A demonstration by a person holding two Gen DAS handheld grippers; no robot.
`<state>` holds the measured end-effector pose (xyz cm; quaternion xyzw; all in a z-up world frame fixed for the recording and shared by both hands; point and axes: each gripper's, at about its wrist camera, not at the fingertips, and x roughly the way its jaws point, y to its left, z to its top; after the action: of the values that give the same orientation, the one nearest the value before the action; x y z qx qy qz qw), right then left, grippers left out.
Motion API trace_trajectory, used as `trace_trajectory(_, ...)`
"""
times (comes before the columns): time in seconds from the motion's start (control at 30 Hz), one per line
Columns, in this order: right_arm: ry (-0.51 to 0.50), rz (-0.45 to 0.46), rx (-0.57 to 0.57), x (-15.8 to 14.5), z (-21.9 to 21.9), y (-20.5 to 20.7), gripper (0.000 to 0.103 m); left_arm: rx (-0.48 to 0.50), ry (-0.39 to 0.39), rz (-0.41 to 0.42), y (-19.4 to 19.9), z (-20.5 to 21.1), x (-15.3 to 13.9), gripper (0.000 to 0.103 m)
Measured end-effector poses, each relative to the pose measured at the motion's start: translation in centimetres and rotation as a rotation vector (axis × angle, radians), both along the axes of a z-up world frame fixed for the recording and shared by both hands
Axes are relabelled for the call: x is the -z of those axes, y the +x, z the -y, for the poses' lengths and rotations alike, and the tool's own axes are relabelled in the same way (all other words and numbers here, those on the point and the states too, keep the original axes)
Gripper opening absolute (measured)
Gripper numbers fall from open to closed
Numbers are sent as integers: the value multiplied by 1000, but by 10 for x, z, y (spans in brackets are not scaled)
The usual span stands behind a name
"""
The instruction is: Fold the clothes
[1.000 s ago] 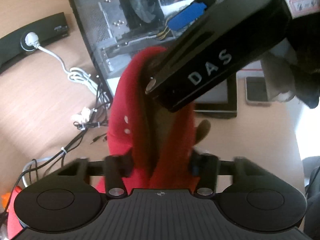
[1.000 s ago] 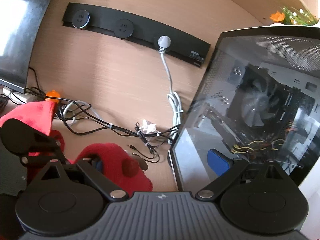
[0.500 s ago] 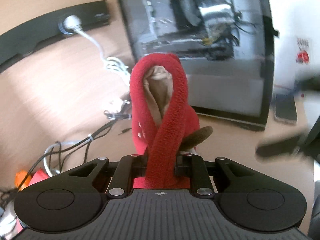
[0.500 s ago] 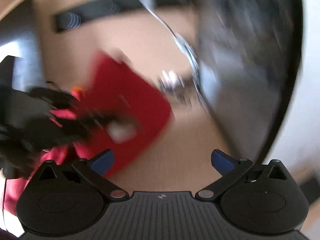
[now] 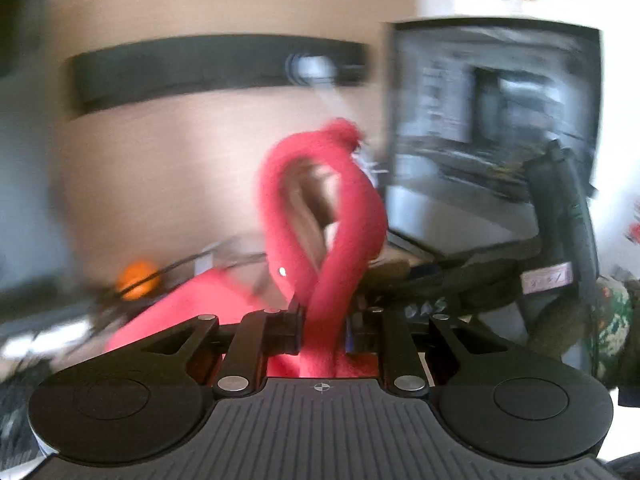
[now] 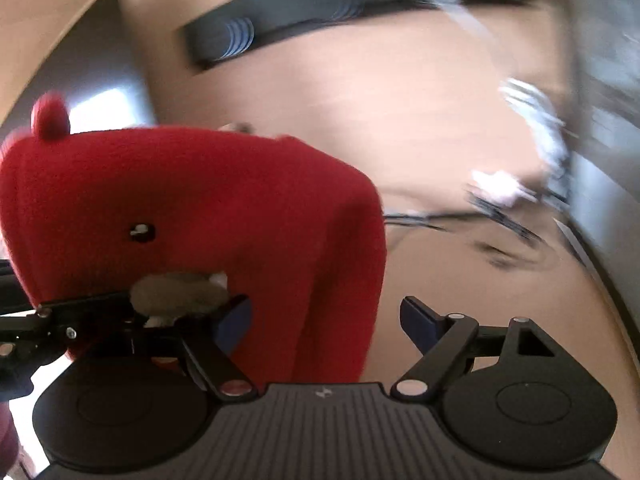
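Left gripper point(image 5: 322, 328) was clamped on a fold of the red fleece garment point(image 5: 320, 216), jaws fully closed on the fabric; a second earlier they had stood a little apart around it. The garment rose in a loop ahead of the fingers, with more red cloth trailing low to the left over the desk point(image 5: 168, 168). Background had swung: power strip point(image 5: 208, 68) now straight ahead, computer case point(image 5: 492, 112) to the right. Judged: the lift phase, garment raised off the desk.

Right gripper point(image 6: 326, 320) stood apart, jaws just narrowing from their widest. The garment point(image 6: 192, 200) hung between the blue pads, closer to the left one; no squeeze visible. Judged: second grasp pending before any fold.
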<state>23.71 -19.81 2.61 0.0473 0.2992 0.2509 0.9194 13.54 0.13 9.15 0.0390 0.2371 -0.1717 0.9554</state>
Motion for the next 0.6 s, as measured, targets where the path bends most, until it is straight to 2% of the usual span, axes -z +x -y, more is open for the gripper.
trace_trajectory(0.07, -42, 25, -99, 0, -31, 1, 83, -107, -24, -45, -14, -30, 10, 27)
trace_trajectory(0.13, -100, 55, -196, 2, -62, -1, 83, -204, -70, -107, -27, -59, 24, 39)
trace_trajectory(0.17, -143, 70, -252, 5, -79, -4, 83, -246, -101, -133, -35, -73, 28, 41)
trace_trajectory(0.23, -260, 94, -352, 16, -111, -12, 88, -330, -165, -185, -49, -100, 37, 55)
trace_trajectory(0.27, -307, 110, -381, 22, -121, -17, 89, -369, -197, -205, -56, -113, 41, 59)
trace_trajectory(0.33, -374, 160, -406, 29, -134, -27, 91, -430, -255, -212, -63, -133, 42, 78)
trace_trajectory(0.43, -316, 136, -398, 20, -123, -24, 91, -438, -331, -219, -54, -152, 42, 89)
trace_trajectory(0.53, -184, 76, -312, 7, -87, -20, 93, -404, -351, -249, -29, -154, 52, 91)
trace_trajectory(0.6, -84, 19, -200, 8, -60, -18, 93, -377, -356, -268, -15, -154, 61, 91)
